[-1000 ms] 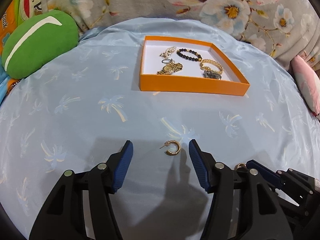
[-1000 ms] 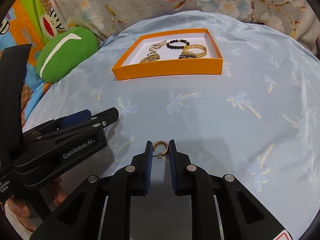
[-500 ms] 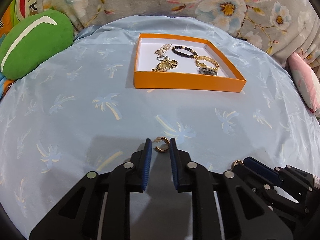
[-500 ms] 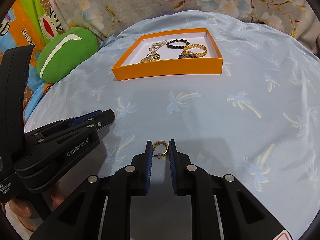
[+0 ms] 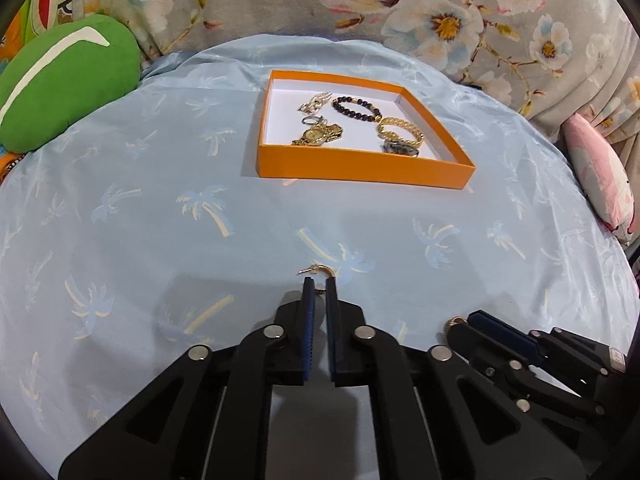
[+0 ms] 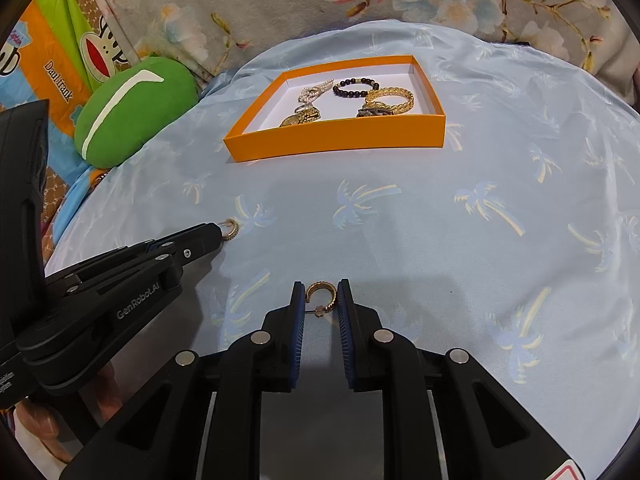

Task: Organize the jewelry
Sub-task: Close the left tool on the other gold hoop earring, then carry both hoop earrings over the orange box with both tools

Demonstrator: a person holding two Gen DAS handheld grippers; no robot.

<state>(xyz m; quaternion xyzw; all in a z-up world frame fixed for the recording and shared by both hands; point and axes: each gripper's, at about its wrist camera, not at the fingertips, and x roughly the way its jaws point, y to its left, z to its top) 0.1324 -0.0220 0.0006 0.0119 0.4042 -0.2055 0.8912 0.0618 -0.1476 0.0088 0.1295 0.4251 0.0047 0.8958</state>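
My left gripper [image 5: 319, 285] is shut on a gold hoop earring [image 5: 318, 270] just above the blue palm-print cloth; it also shows in the right wrist view [image 6: 229, 229]. My right gripper [image 6: 321, 295] is shut on a second gold hoop earring [image 6: 321, 293], seen in the left wrist view [image 5: 456, 322] at the lower right. An orange tray [image 5: 360, 168] with a white floor lies farther back; it also shows in the right wrist view [image 6: 336, 142]. It holds a beaded bracelet [image 5: 356, 107], a gold watch [image 5: 318, 135] and gold chain bracelets [image 5: 400, 132].
A green cushion [image 5: 60, 84] lies at the back left, also in the right wrist view [image 6: 132, 112]. A pink pillow [image 5: 600, 176] sits at the right edge. Floral fabric [image 5: 400, 20] rises behind the bed.
My left gripper has closed from wide open onto the earring on the cloth. My right gripper has stayed shut on its earring and hardly moved.
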